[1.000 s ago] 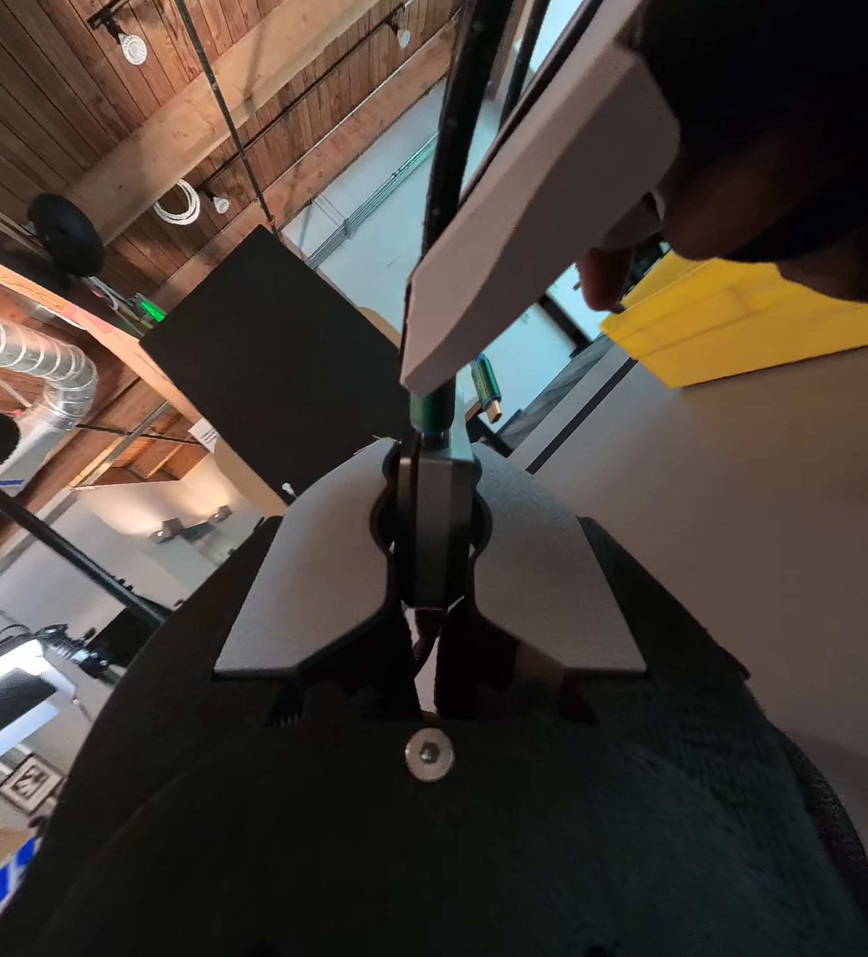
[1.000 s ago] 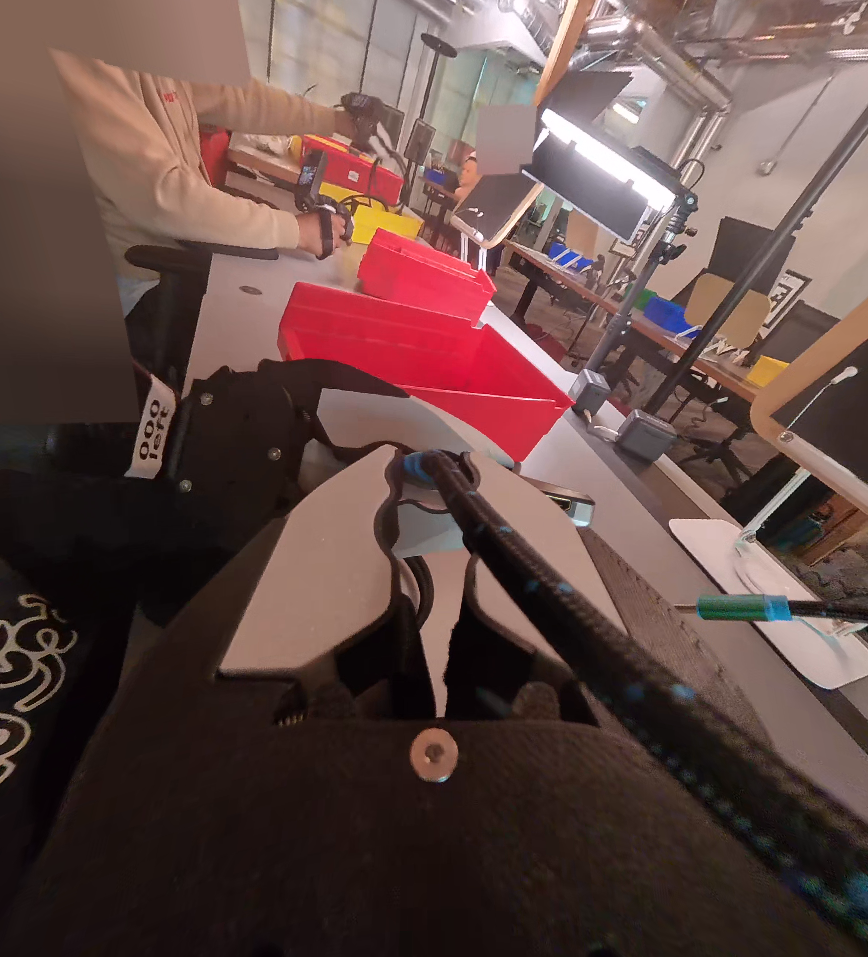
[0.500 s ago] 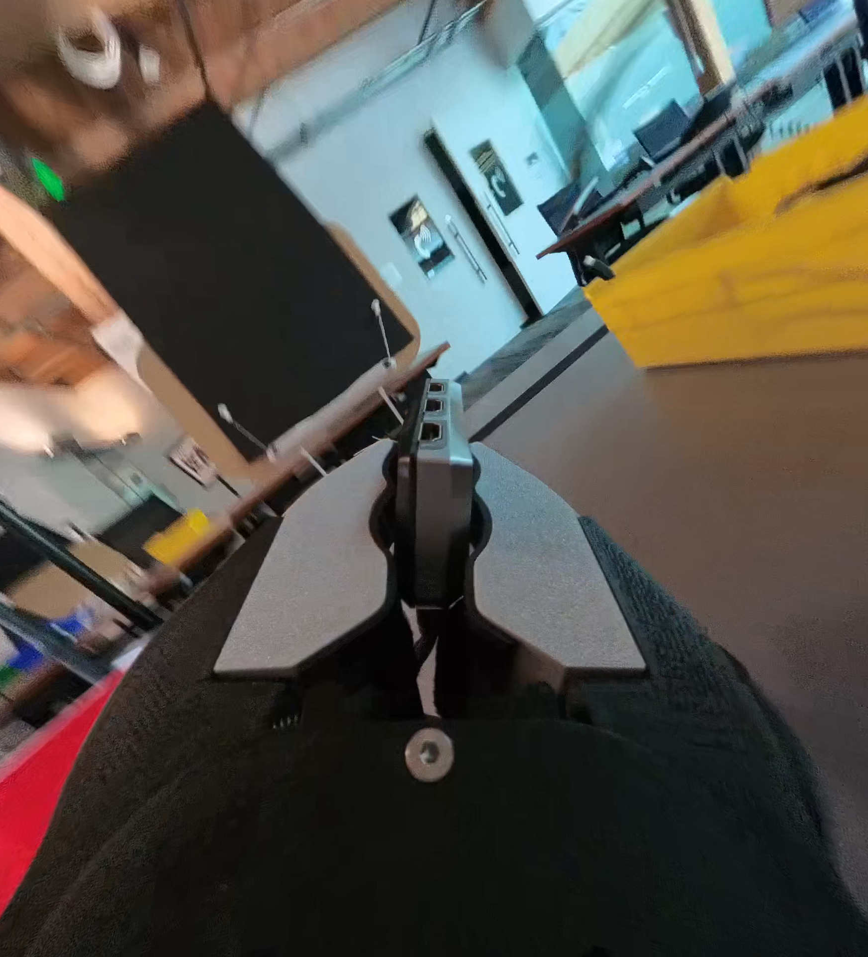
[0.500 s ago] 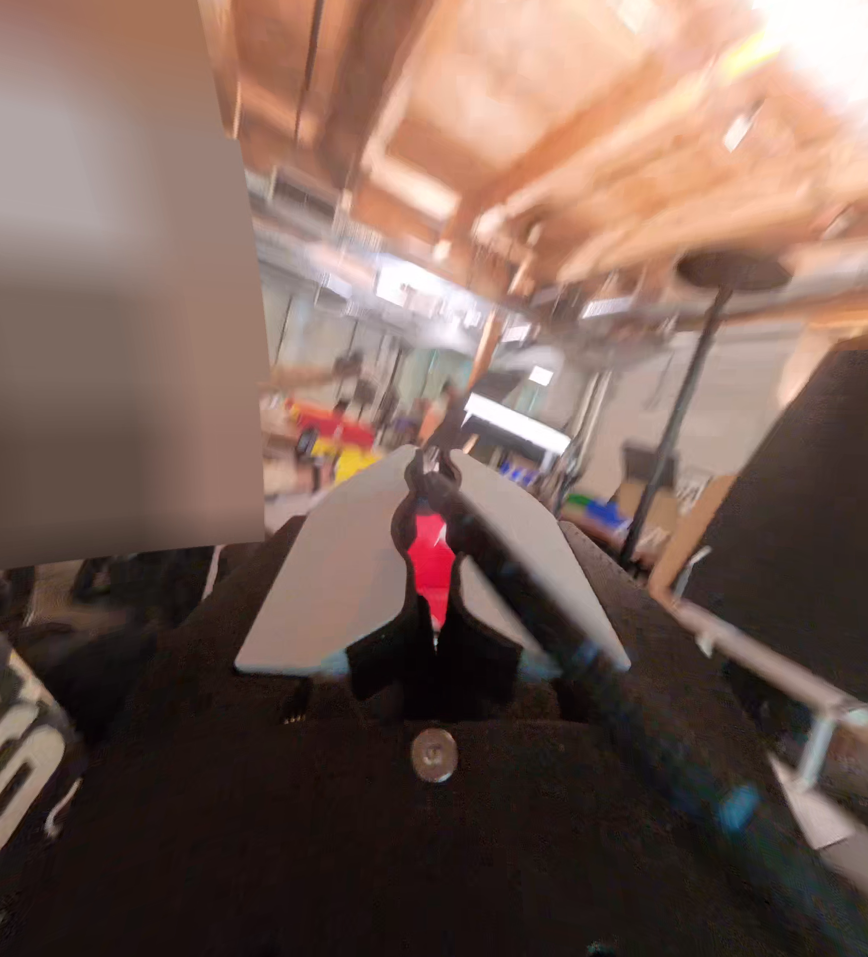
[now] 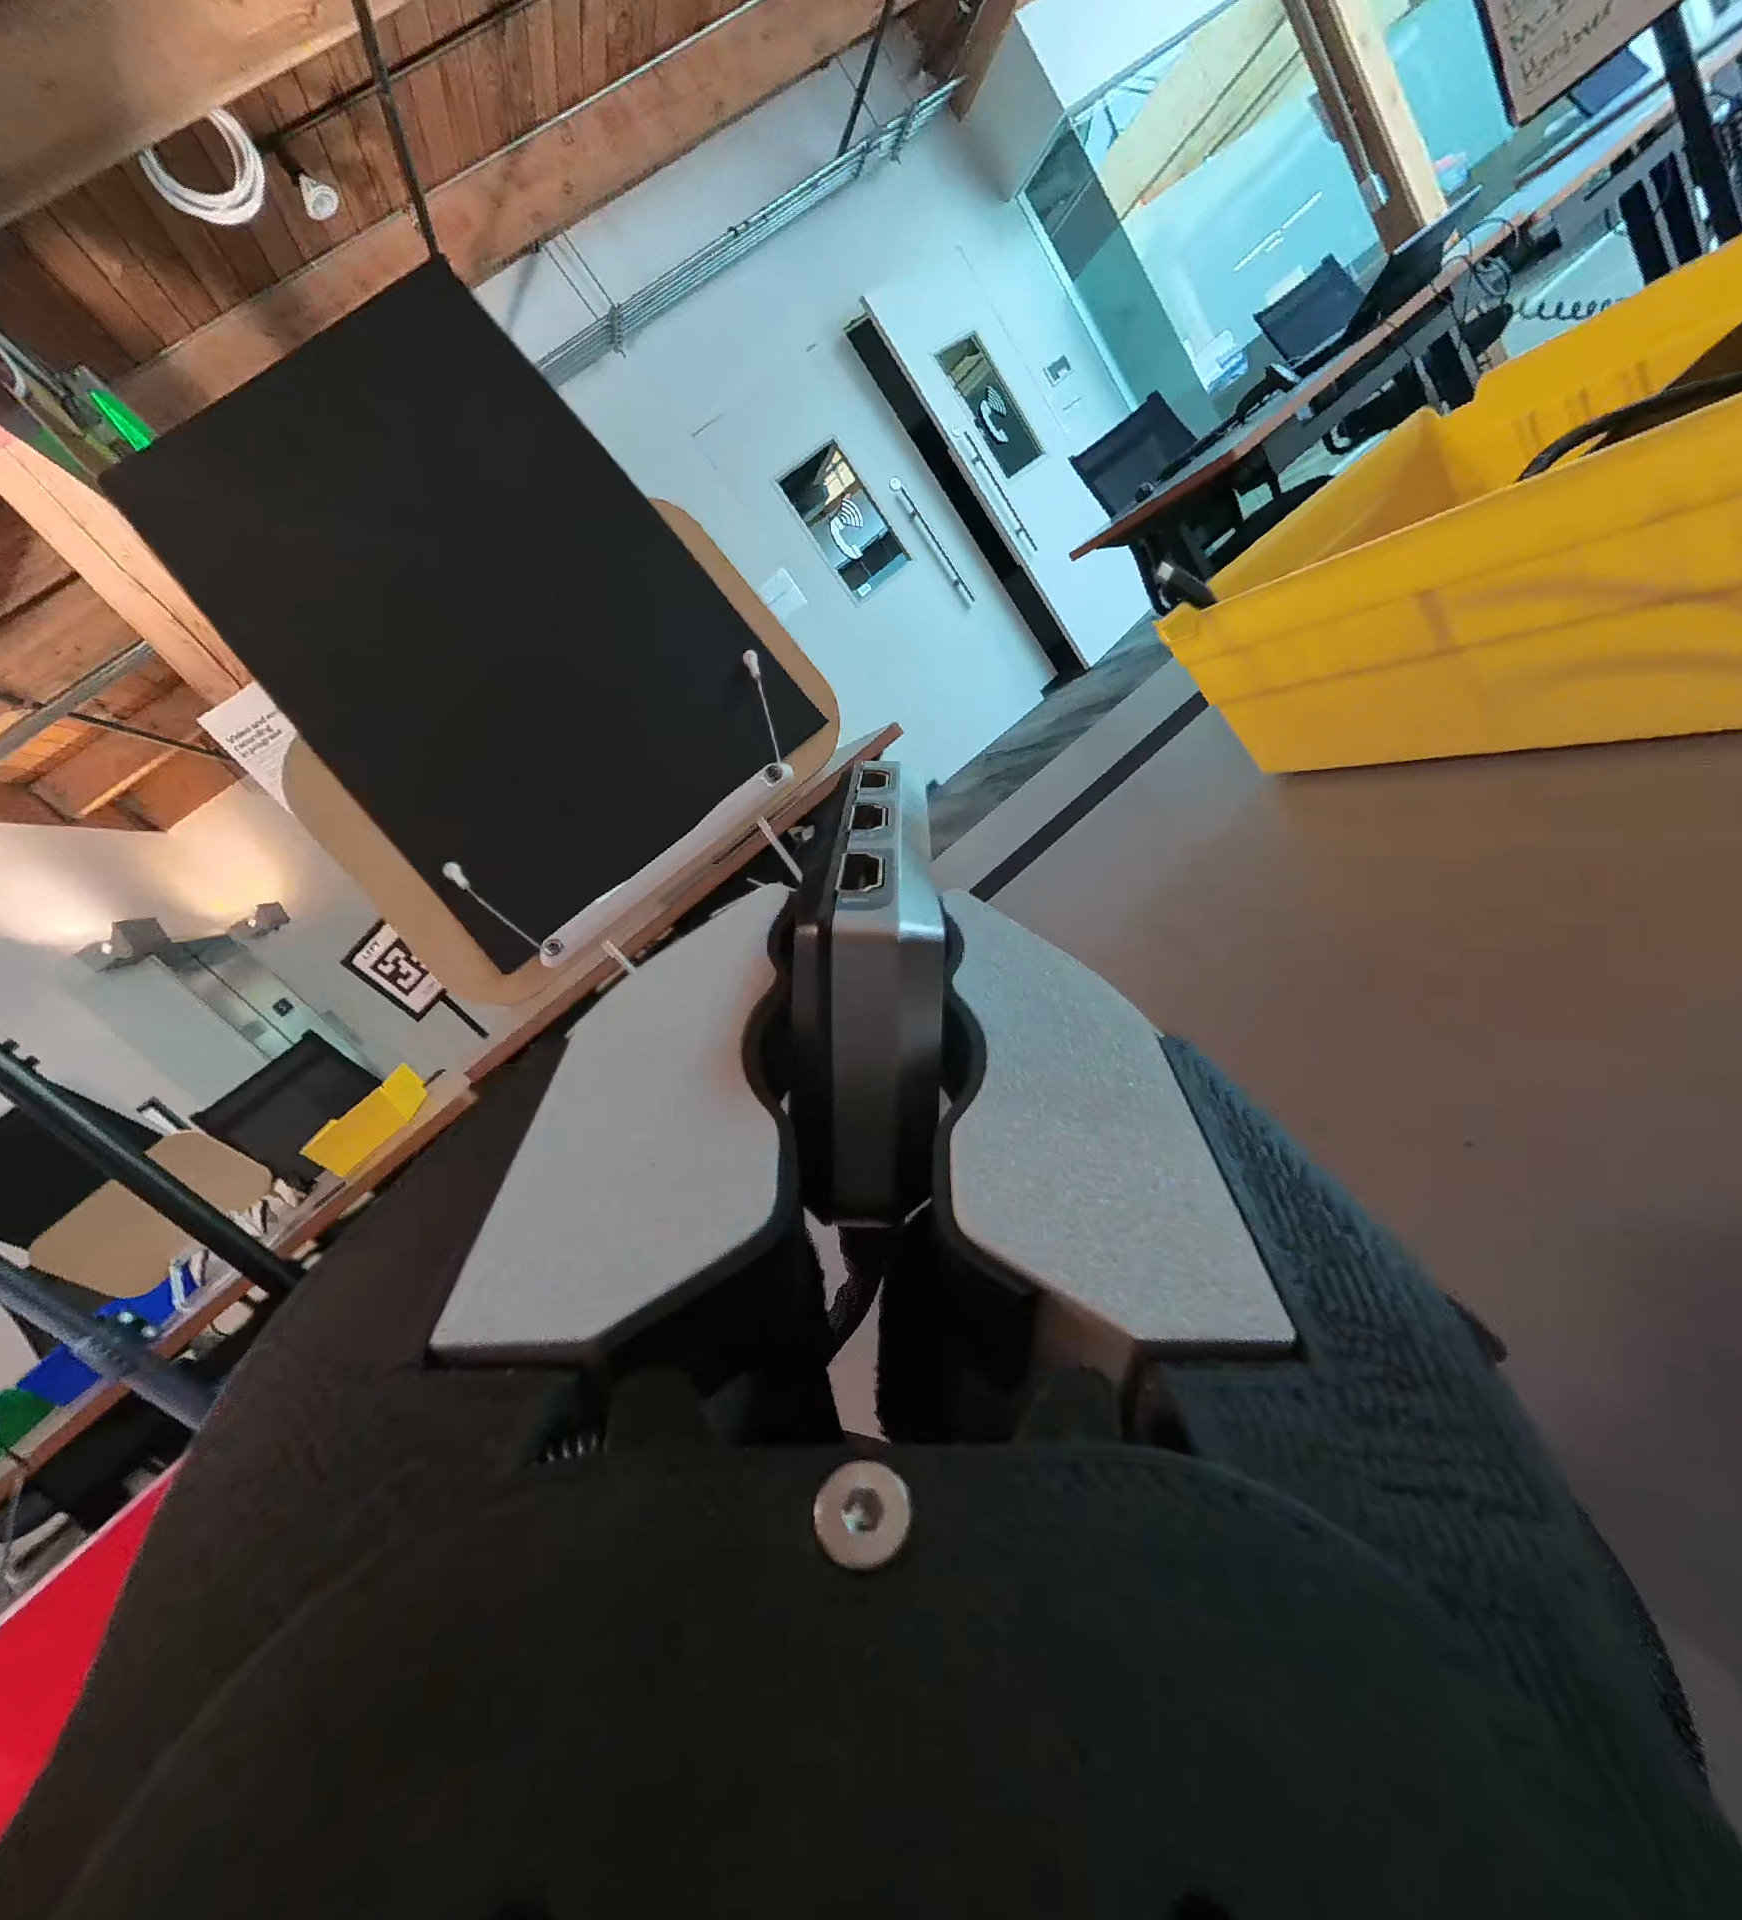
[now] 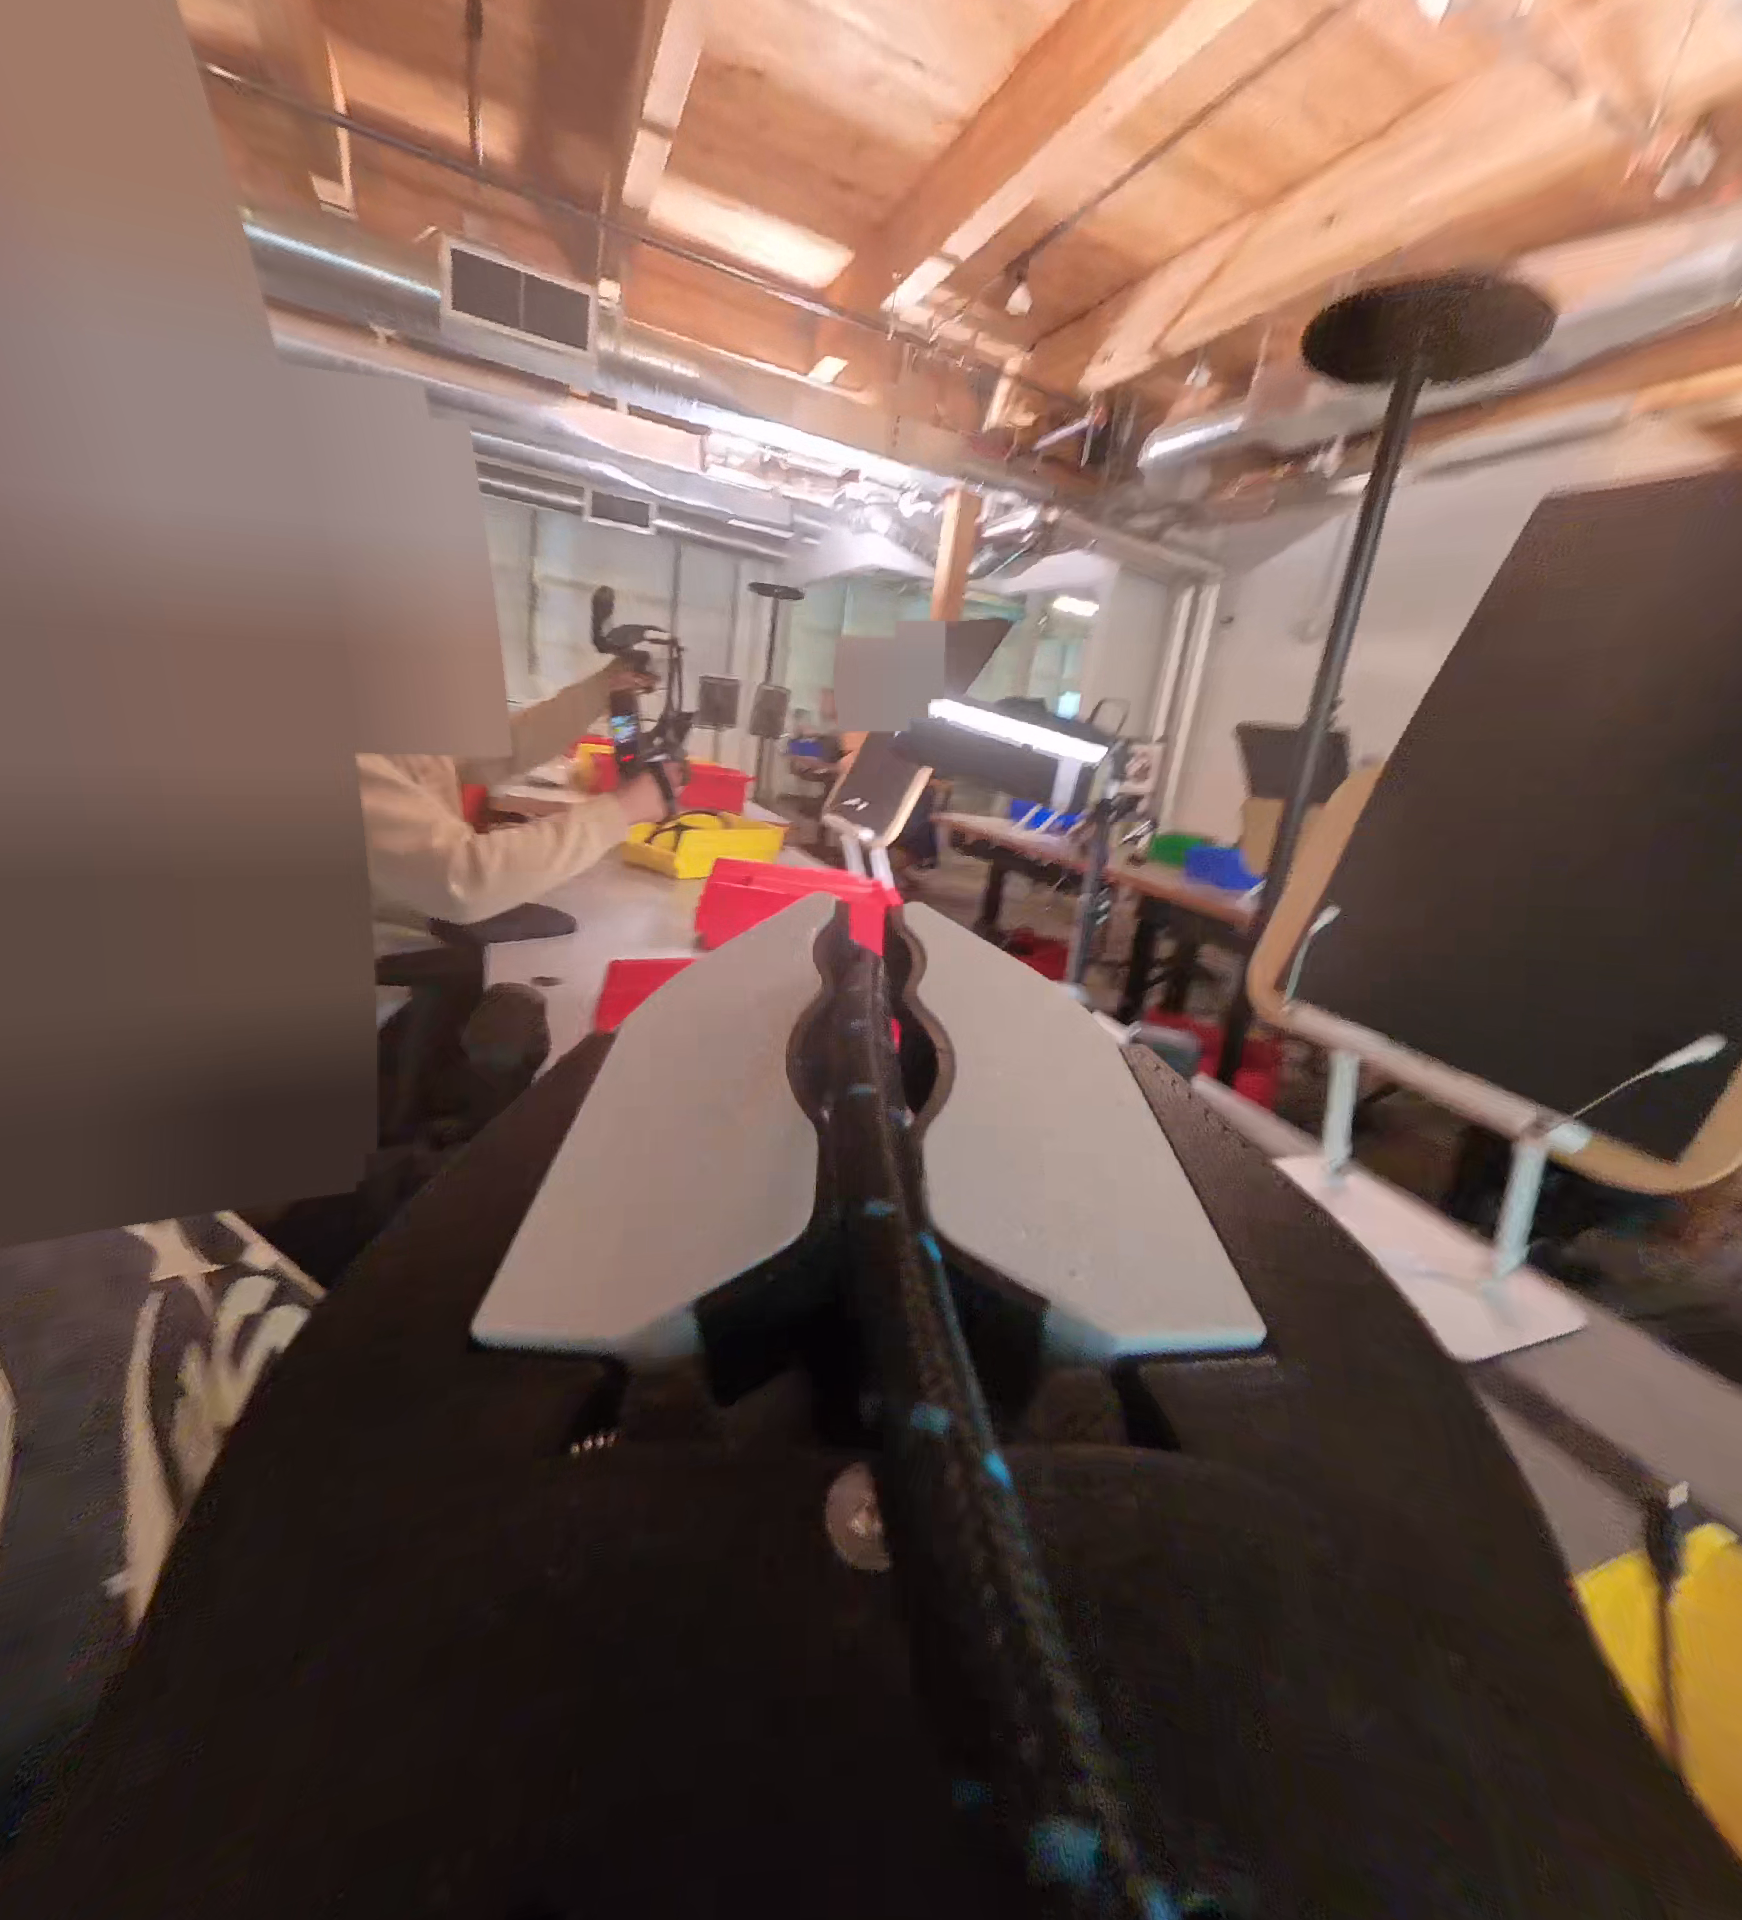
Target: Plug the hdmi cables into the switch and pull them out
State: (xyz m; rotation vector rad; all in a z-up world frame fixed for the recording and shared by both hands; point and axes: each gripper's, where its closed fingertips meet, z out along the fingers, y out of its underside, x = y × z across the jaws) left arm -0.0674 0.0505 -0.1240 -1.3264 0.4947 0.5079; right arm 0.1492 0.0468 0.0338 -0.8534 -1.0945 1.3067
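Left gripper (image 5: pixel 867 925) is clamped on the switch (image 5: pixel 869 1039), edge-on between the fingers, port row pointing to 12 o'clock. All three visible ports look empty.

Right gripper (image 6: pixel 872 935) is closed tight on a black braided cable (image 6: pixel 872 1143) with blue flecks. The cable runs back over the gripper body toward 5 o'clock. Its plug isn't visible, so I can't tell how far it sticks out past the tips, or its orientation.

Risks, as I read it:
- The grip is on round cord, not a rigid plug shell, so the plug can twist or droop and miss the port, or jam in at an angle.
- The switch is held only by its thin faces, so a push on the ports could slide it back through the fingers.
- Neither view shows the other gripper, so alignment has to start from scratch.
- The trailing cable could snag on the gripper body.

Surface: plain grey-brown table (image 5: pixel 1469 987). A yellow bin (image 5: pixel 1521 623) sits at 2 o'clock in the left view.

Room: open workshop with wood beam ceiling and ducting, a black panel on a stand (image 6: pixel 1594 831) at 3 o'clock in the right view, red bins (image 6: pixel 773 904) ahead, and a person in a cream sleeve (image 6: pixel 451 852) working at 10 o'clock.
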